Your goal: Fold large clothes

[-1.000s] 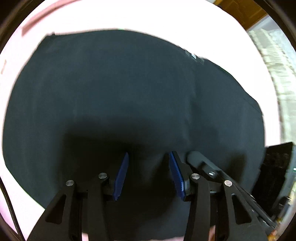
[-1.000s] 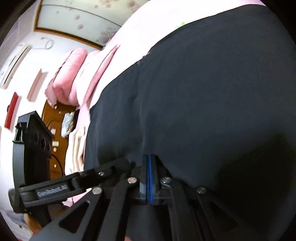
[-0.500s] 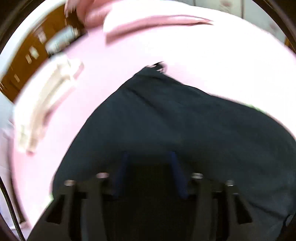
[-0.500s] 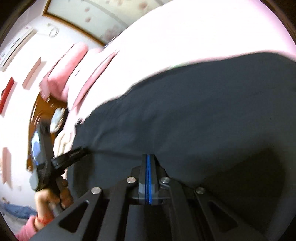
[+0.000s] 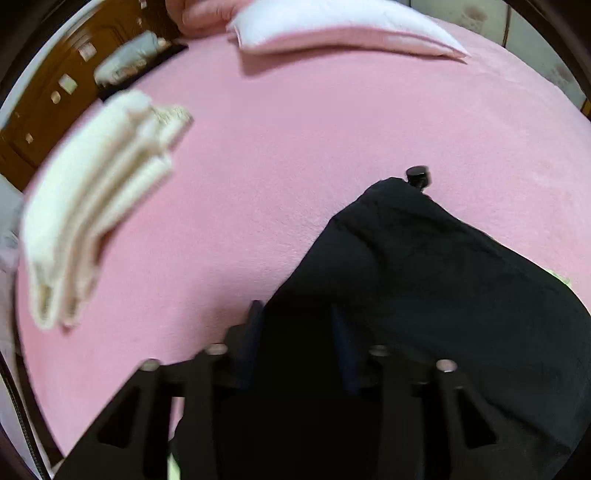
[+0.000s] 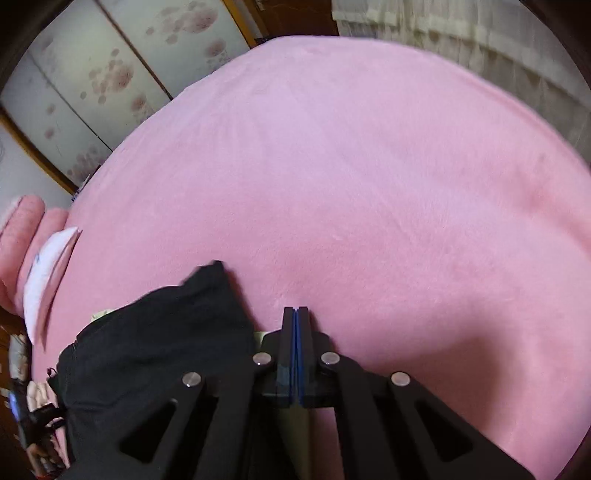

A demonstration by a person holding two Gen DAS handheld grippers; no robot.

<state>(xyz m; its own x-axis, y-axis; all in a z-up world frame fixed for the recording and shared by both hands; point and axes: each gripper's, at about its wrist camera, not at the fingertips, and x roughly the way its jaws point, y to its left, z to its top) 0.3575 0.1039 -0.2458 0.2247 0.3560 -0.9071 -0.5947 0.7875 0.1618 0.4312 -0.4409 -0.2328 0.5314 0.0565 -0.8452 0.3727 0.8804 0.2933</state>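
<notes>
A large black garment (image 5: 424, 280) lies bunched on the pink bed cover (image 5: 277, 166), with a black cord stopper (image 5: 417, 173) at its far corner. My left gripper (image 5: 299, 332) is open, its blue-padded fingers (image 5: 253, 325) over the garment's near edge. In the right wrist view the garment (image 6: 159, 339) sits at the lower left. My right gripper (image 6: 295, 321) is shut, its pads pressed together just right of the garment, above the bed cover (image 6: 369, 184); a strip of dark cloth seems to hang below its jaws.
A stack of folded cream towels (image 5: 92, 206) lies at the left of the bed. A white and pink pillow (image 5: 332, 26) lies at the far edge. A wooden cabinet (image 5: 44, 99) stands behind. Sliding panels (image 6: 110, 74) and a curtain (image 6: 461, 29) border the bed.
Both grippers have swung away from looking straight down on the spread garment. The garment now looks narrower and bunched, filling far less of each view. The pink bed and towels came into view.
</notes>
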